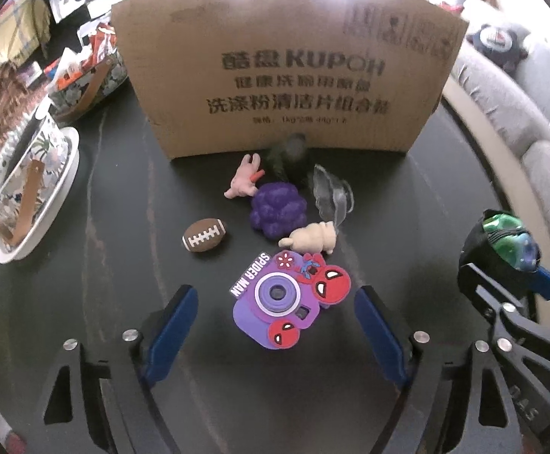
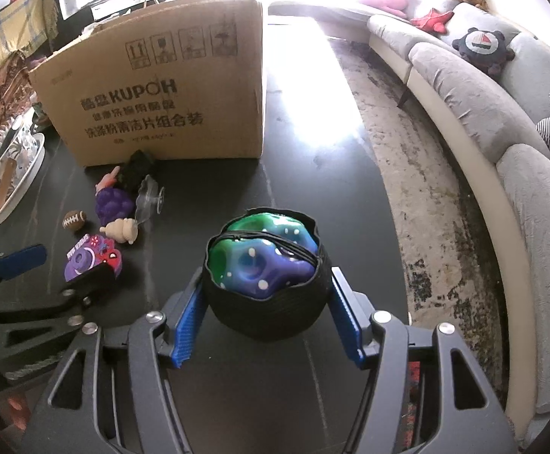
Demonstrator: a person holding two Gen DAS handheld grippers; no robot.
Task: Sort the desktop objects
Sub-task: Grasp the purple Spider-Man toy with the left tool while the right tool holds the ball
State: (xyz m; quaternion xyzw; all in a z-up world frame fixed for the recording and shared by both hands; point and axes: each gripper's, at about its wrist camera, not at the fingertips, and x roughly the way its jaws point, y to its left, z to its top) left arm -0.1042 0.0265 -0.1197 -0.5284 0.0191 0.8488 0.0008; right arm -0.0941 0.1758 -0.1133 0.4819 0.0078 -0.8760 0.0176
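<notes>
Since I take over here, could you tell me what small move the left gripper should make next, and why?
Probably lower and close the left gripper on the purple toy camera: the camera lies on the table between its open fingers, untouched, while the right gripper already grips the black pouch.

A dark, smooth table (image 1: 123, 196) with faint pale veins and a slight sheen is seen, and a matt brown cardboard box (image 1: 286, 75) printed in black. A glossy blue-green ball (image 2: 259, 253) is held in a matt black ribbed pouch (image 2: 271, 310), pressed by blue ridged plastic pads (image 2: 188, 325). A rubbery purple toy camera (image 1: 278, 299), a clear plastic piece (image 1: 331, 196) and a grey cloth sofa (image 2: 482, 113) are shown.
</notes>
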